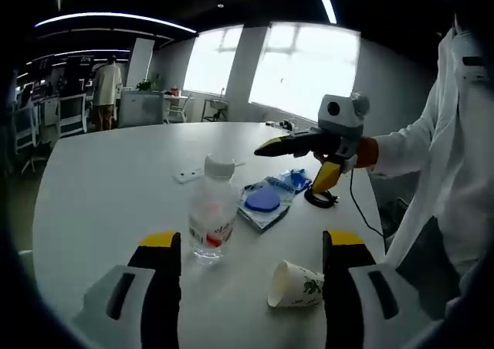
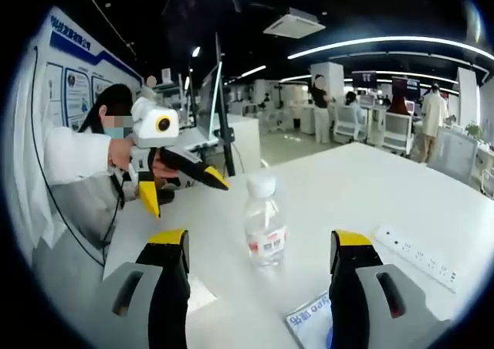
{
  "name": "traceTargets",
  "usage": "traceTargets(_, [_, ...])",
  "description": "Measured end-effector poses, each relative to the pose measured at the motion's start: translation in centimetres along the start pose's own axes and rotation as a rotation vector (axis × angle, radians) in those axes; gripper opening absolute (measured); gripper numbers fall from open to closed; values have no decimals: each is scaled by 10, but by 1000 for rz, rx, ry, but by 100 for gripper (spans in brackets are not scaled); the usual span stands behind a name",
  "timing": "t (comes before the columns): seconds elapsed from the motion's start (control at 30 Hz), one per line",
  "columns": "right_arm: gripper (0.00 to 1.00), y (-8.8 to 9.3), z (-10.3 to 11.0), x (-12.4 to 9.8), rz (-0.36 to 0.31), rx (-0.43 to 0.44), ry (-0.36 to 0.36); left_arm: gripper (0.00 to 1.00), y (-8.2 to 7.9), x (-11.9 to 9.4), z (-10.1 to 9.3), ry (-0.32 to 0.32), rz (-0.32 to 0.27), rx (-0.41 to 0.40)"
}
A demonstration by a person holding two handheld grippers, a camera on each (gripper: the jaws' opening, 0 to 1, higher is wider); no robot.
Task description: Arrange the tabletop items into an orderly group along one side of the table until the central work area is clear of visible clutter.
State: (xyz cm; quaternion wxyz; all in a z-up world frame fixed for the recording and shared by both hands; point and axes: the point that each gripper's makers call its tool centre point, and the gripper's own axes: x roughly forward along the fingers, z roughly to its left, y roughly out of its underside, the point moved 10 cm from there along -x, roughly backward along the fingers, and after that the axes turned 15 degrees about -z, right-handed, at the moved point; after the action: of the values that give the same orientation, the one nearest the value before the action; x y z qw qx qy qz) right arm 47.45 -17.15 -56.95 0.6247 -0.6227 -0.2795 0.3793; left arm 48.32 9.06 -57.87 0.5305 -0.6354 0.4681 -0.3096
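A clear plastic bottle [image 1: 211, 210] with a white cap and a red-and-white label, its print too small to read, stands upright on the smooth white surface [image 1: 116, 187], between the spread left tongs [image 1: 251, 245]. Just beside it lie a tipped paper cup [image 1: 296, 285] with a green leaf print and a flat clear packet [image 1: 268, 200] of blue discs. The right tongs [image 2: 258, 241] are spread too, flanking the bottle. A white power strip [image 2: 417, 256] lies near the surface's far edge; bare room stretches beyond.
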Motion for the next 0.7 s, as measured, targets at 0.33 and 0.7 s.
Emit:
traceTargets(0.33, [76, 8, 8, -7, 84, -3, -119, 78, -2, -20, -26, -14, 9, 14])
traceTargets(0.7, [75, 17, 9, -6, 184, 41, -270, 80, 5, -40, -43, -46, 12, -10])
